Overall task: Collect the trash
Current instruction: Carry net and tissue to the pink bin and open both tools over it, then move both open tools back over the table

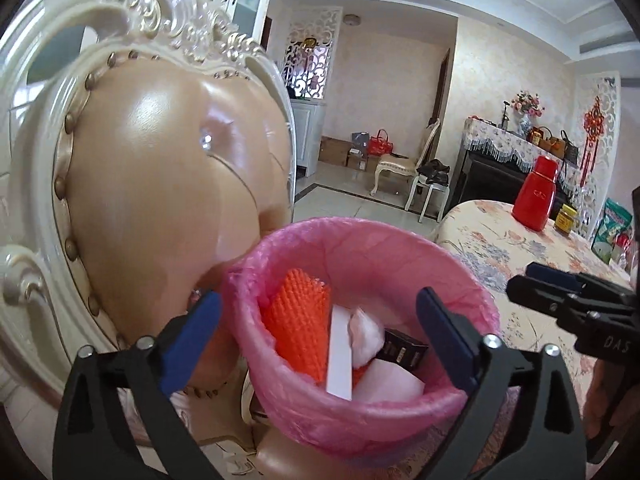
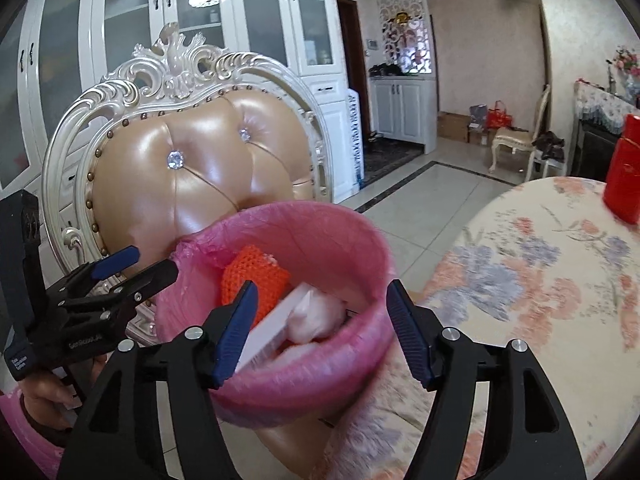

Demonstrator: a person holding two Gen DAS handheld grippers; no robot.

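A bin lined with a pink bag [image 1: 372, 240] [image 2: 320, 216] stands on the chair seat in front of both grippers. Inside lie an orange foam net [image 1: 298, 320] [image 2: 256, 280], a white flat strip [image 1: 340, 352] [image 2: 272, 320], white crumpled paper [image 1: 366, 334] [image 2: 316, 312] and a small black box [image 1: 404, 350]. My left gripper [image 1: 318, 332] is open and empty, its fingers either side of the bin's near rim; it also shows in the right wrist view [image 2: 138, 266]. My right gripper [image 2: 320, 320] is open and empty over the bin's near rim; it also shows in the left wrist view [image 1: 520, 280].
An ornate white chair with a tan padded back [image 1: 160, 184] [image 2: 192, 176] stands behind the bin. A table with a floral cloth [image 1: 516, 248] [image 2: 560, 280] is at the right, bearing a red bottle [image 1: 536, 196] [image 2: 624, 176] and a small jar [image 1: 566, 220]. White cabinets [image 2: 200, 8] line the wall.
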